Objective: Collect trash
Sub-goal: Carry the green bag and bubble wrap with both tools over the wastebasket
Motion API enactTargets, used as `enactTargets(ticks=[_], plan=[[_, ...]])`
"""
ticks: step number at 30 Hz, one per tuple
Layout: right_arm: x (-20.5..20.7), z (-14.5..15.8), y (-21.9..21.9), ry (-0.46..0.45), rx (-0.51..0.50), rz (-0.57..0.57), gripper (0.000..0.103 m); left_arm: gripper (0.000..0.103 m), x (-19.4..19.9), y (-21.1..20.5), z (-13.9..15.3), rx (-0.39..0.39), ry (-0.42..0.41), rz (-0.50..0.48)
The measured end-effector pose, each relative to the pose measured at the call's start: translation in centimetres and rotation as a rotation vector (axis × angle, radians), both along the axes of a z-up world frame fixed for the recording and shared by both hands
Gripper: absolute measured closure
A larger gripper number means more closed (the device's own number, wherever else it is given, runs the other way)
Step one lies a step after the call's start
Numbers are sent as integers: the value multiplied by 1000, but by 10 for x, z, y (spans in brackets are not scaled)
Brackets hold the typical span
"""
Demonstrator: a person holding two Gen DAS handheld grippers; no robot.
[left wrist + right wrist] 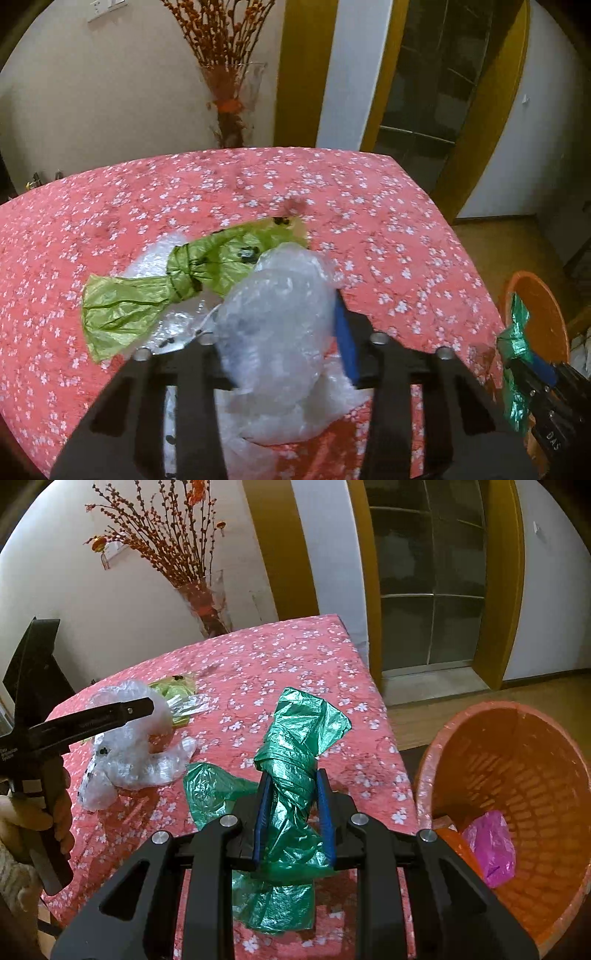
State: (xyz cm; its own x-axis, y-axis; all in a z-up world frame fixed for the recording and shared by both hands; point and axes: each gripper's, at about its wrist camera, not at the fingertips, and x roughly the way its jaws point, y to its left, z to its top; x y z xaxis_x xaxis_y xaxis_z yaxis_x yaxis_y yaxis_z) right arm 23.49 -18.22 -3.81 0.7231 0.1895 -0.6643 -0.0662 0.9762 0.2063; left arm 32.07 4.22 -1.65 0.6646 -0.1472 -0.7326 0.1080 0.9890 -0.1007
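Note:
My left gripper [277, 321] is shut on a crumpled clear plastic bag [288, 280] that bulges up between its fingers and hides the left one; its blue right pad [345, 339] presses the bag's side. A knotted light green bag [177, 284] lies just left of it on the pink floral tablecloth [332, 192]. My right gripper [293, 775] is shut on a dark green plastic bag [303, 723], which sticks up past the pads and hangs below them. It is over the table's right part, beside an orange basket [480, 709]. In the right wrist view the left gripper [144, 707] sits over the clear bag [140, 753].
The orange basket stands on the floor off the table's right edge and holds a pink bag [491, 845]. A glass vase of dry red branches [229, 92] stands behind the table's far edge. A yellow-framed glass door [432, 590] is beyond. A person's hand [59, 812] holds the left gripper.

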Motion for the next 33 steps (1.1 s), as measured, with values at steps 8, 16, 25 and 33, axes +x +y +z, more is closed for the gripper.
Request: enactTargets(ticks=[8,16,25,33], plan=[[-13,13,-9,-39,9,-16,79,77,-21,-20,27,-24,-72,-49],[-38,30,-28,-88,3,-61,79,77,-51,-53,52,-62,-130,-119],[-70,46,-67,-151,-48,-185,79,77,-85,-104,63,-156,-151,-232],[-91,51,-106,-181,-63,-301,79,77,-102,-150,67,-198,-148,-323]])
